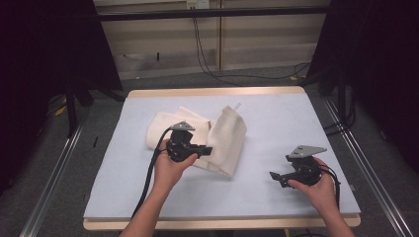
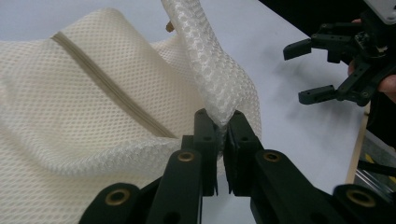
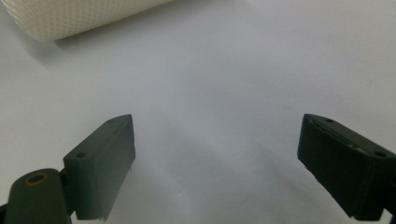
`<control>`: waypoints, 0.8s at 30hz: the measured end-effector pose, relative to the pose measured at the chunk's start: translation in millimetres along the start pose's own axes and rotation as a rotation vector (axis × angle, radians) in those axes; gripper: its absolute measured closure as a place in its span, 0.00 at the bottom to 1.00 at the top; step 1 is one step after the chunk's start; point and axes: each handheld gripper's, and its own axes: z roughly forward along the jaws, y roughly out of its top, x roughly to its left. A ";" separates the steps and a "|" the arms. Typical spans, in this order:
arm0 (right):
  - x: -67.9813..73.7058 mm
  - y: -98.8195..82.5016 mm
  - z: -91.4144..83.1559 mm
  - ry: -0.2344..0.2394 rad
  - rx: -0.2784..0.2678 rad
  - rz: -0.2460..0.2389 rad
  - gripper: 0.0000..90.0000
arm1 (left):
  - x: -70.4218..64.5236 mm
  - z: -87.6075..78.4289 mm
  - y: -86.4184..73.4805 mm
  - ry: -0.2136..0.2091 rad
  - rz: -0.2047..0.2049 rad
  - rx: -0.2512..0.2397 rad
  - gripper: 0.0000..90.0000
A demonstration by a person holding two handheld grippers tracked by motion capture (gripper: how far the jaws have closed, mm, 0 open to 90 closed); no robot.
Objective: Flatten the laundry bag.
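A cream mesh bag (image 1: 217, 138) with a beige zipper lies crumpled in the middle of the pale blue table (image 1: 276, 118). My left gripper (image 1: 205, 150) is shut on a fold of that mesh bag (image 2: 93, 107), pinching the edge so a strip of fabric rises between the jaws of the left gripper (image 2: 220, 122). Off to the right my right gripper (image 1: 275, 176) hovers low over bare table, open, apart from the bag. In the right gripper view a corner of the mesh bag (image 3: 70, 16) lies far ahead of the right gripper (image 3: 217, 154), nothing between its wide jaws.
The table's wooden front edge (image 1: 222, 223) runs just below both hands. Black cables (image 1: 202, 49) hang over the floor behind the table, and dark curtains flank both sides. Metal rails (image 1: 360, 158) run along the floor right of the table.
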 end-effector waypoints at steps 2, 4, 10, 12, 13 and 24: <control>-0.1 -0.4 0.0 0.001 0.002 0.000 0.12 | -2.3 4.2 1.0 -0.007 0.007 0.003 0.94; -0.1 -1.3 -0.2 0.005 0.006 0.011 0.12 | -6.3 10.3 1.8 -0.022 0.005 0.001 0.93; -2.7 -1.8 -1.8 0.002 -0.001 0.013 0.12 | -11.0 23.1 2.3 -0.058 0.003 -0.001 0.92; -4.3 -2.2 -4.3 -0.006 -0.006 0.024 0.12 | -14.5 29.0 3.2 -0.072 0.006 0.007 0.91; -5.2 -2.7 -5.3 -0.007 -0.004 0.028 0.12 | -17.8 35.5 3.5 -0.084 0.015 0.013 0.90; -12.3 -7.2 -10.2 -0.019 -0.017 0.048 0.12 | -28.8 49.7 4.1 -0.113 0.034 0.042 0.80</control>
